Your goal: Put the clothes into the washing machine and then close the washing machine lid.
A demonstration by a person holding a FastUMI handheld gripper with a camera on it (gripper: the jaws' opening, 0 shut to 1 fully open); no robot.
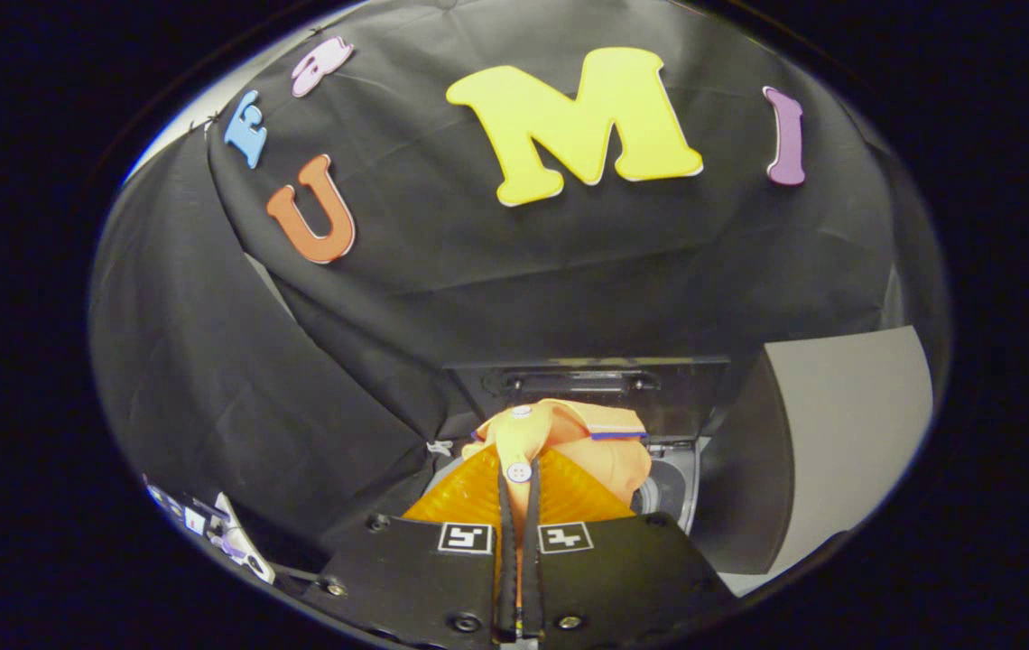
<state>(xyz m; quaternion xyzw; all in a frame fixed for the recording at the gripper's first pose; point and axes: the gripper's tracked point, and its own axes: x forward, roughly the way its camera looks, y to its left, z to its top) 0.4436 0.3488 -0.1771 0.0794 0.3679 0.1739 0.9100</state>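
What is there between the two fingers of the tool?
In the gripper view, the tool is shut on the orange shirt, whose fabric lies between its fingers, above the open washing machine.

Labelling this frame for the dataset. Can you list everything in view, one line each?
polo shirt: 1, orange with white buttons and a dark-striped collar edge, pinched between the fingers and hanging just ahead of them
washing machine: 1, dark, opening below and beyond the shirt
washing machine lid: 1, dark, raised upright behind the shirt
panel: 1, grey, beside the machine on its right
small items: several, white and purple, low to the left of the fingers; too blurred to name
gripper: 1, fingers nearly together, both pressing on the shirt fabric
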